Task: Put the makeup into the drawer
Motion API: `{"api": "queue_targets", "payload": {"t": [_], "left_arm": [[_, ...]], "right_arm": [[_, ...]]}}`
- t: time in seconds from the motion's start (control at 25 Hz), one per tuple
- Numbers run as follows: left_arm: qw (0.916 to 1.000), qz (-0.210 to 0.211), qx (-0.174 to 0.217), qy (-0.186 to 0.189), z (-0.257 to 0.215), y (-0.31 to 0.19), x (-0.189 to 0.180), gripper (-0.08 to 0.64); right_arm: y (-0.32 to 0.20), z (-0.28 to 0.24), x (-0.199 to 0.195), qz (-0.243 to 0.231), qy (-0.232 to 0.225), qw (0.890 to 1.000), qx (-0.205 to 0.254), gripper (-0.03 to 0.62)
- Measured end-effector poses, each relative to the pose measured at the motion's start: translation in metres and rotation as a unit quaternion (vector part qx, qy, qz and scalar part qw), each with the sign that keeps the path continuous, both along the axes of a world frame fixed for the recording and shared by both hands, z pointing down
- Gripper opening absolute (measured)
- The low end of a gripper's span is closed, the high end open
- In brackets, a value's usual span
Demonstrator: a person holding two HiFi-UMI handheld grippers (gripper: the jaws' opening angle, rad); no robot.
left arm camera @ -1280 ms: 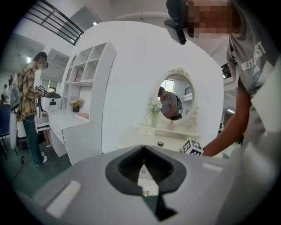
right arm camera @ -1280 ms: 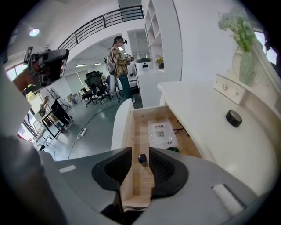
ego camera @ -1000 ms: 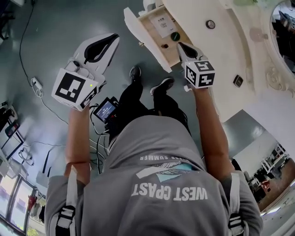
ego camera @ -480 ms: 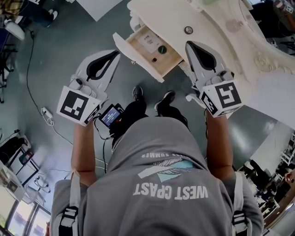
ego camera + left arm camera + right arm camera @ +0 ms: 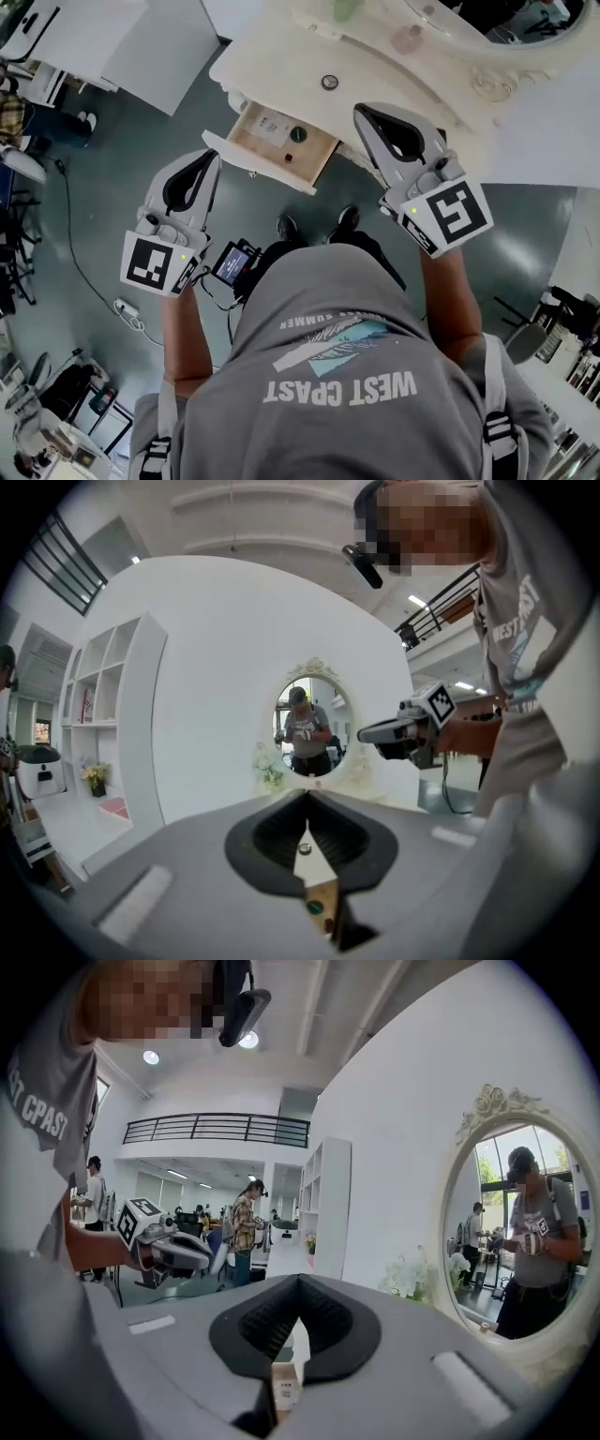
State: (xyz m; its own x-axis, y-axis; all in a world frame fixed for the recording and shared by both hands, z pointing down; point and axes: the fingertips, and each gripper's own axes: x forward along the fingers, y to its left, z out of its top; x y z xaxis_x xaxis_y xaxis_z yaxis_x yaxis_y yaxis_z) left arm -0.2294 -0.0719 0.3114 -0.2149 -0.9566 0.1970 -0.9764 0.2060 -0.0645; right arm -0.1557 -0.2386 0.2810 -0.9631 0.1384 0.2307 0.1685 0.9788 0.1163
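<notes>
You hold your left gripper [image 5: 210, 156] and right gripper [image 5: 362, 111] shut and empty, pointing level above the open drawer [image 5: 253, 166] at upper centre, probably because the makeup [image 5: 298, 134] already lies inside; one round compact [image 5: 329, 82] sits on the dresser top [image 5: 281, 61]

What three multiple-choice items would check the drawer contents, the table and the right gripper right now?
1. Where is the round green item?
A. in the open drawer
B. on the floor
C. on a shelf

2. What colour is the table?
A. black
B. creamy white
C. red

3. How is the right gripper?
A. shut, empty
B. wide open
C. shut on a brush

Answers:
1 A, it lies in the drawer beside a white card.
2 B, its top is pale.
3 A, its jaws meet with nothing between them.
</notes>
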Motion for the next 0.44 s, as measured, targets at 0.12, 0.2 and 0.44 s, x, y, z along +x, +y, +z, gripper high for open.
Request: {"api": "queue_targets", "payload": {"t": [0.12, 0.2, 0.44], "left_arm": [[0.9999, 0.013, 0.003, -0.004, -0.009, -0.005, 0.001, 0.002], [0.9997, 0.021, 0.003, -0.007, -0.012, -0.009, 0.003, 0.002], [0.9996, 0.027, 0.001, -0.01, -0.019, -0.015, 0.01, 0.002]], "right_arm": [[-0.002, -0.01, 0.005, 0.014, -0.005, 1.0, -0.003, -0.002], [-0.004, -0.014, 0.008, 0.02, -0.01, 1.0, -0.001, -0.002], [-0.009, -0.022, 0.016, 0.023, -0.014, 1.0, -0.002, -0.002]]}}
